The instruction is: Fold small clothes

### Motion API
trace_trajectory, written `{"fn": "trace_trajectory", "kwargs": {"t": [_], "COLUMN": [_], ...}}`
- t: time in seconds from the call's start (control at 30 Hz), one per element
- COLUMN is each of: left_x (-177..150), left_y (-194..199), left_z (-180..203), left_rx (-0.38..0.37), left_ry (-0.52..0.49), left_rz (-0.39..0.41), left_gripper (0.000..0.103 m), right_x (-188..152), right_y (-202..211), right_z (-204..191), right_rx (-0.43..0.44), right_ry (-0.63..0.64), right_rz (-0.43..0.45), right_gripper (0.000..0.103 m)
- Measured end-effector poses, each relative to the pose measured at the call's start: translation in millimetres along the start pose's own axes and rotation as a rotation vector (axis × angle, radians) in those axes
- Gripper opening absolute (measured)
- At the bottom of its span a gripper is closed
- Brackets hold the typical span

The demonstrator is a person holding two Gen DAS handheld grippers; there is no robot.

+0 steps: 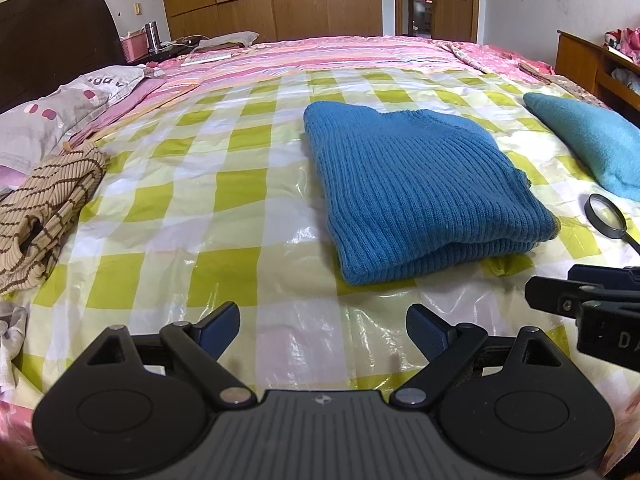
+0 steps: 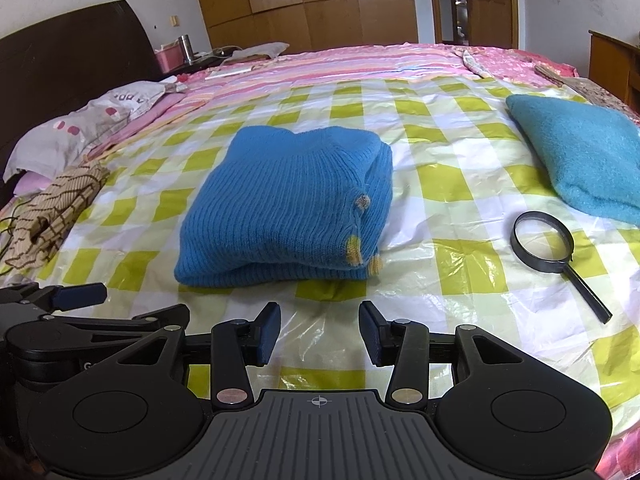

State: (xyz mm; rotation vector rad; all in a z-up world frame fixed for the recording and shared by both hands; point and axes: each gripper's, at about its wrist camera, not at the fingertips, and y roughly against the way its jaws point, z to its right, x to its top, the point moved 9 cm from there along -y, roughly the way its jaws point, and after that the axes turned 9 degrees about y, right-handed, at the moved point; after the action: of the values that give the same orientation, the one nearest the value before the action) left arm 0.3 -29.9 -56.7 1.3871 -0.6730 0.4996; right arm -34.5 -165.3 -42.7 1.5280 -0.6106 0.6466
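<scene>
Your left tool [image 1: 323, 330]: jaws spread wide, nothing between them, held low over the green-and-white checked plastic sheet [image 1: 208, 184] that covers the bed. Your right tool [image 2: 319, 332]: jaws parted to a moderate gap, narrower than the left, also holding nothing, just beside the left tool.

Blue knit sweater [image 2: 286, 208]: folded into a compact stack, lying flat on the sheet straight ahead of both tools and apart from them. From the left wrist view it sits ahead and slightly right of your tool [image 1: 416, 188]; from the right wrist view, ahead and slightly left. Yellow-trimmed cuffs show along its right edge.

Striped tan garment [image 1: 44, 208]: crumpled, unfolded, at the far left of the sheet, well apart from both tools.

Teal folded cloth [image 2: 580, 152]: far right of the sheet, well apart from the sweater.

Magnifying glass [image 2: 544, 246]: black-rimmed, flat on the sheet between the sweater and the teal cloth, handle pointing toward you.

Pillow [image 1: 60, 116]: grey with pink marks, at the left by the dark headboard [image 1: 56, 36].
</scene>
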Motion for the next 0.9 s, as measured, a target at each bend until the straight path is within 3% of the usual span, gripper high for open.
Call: {"fn": "trace_trajectory", "kwargs": {"t": [0.9], "left_x": [-5.7], "left_y": [5.0], "left_z": [7.3], "left_rx": [-0.032], "left_ry": [-0.005], "left_rz": [0.000], "left_gripper": [0.096], "right_x": [-10.1], "right_y": [-0.6], "right_z": [-6.2], "right_rx": [0.004], "right_ry": [-0.005], "right_rz": [-0.007], "right_gripper": [0.043]}}
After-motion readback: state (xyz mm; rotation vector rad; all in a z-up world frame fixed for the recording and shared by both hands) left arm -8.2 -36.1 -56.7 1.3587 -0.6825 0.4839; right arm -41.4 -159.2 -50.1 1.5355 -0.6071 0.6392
